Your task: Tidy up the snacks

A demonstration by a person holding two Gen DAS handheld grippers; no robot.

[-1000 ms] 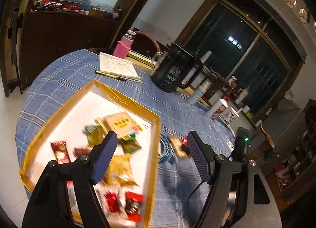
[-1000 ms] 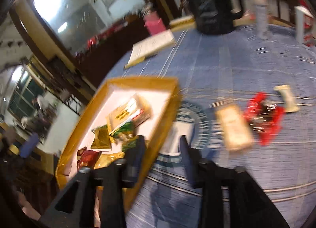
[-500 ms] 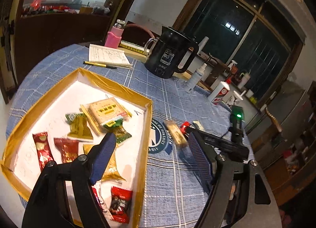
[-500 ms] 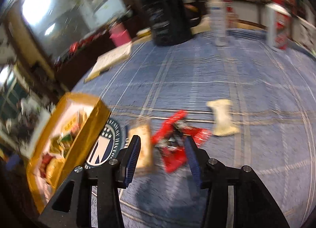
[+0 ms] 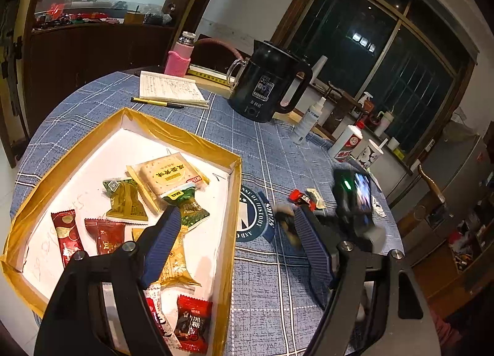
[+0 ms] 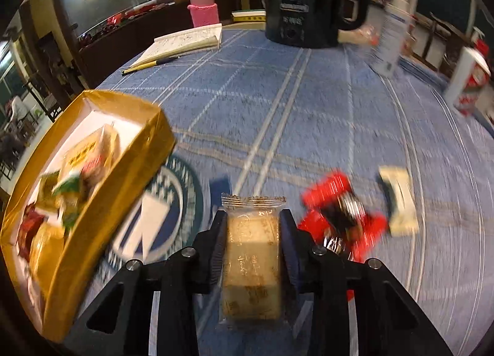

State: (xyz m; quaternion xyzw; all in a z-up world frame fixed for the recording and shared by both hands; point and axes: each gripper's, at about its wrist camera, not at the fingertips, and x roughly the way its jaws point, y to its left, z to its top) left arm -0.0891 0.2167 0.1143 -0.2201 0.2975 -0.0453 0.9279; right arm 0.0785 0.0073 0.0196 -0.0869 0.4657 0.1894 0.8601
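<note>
Right gripper [image 6: 253,232]: closing on a tan cake bar in clear wrap [image 6: 251,263], pads against both long sides, bar lying on the blue checked tablecloth [image 6: 278,103] just right of the gold-edged box [image 6: 123,171]. Further right of the box: a red wrapper [image 6: 342,220], then a cream wrapper [image 6: 398,201], both loose on the cloth and blurred. Left gripper [image 5: 234,248]: jaws wide apart, nothing between, hovering over the box's right wall [image 5: 230,232]. Inside the box: a cracker pack [image 5: 166,174], green packets [image 5: 185,204], red sachets [image 5: 66,232], a gold packet [image 5: 174,263]. Beyond the box: notebook [image 5: 168,89] with pen [image 5: 157,103], black kettle [image 5: 265,87].
</note>
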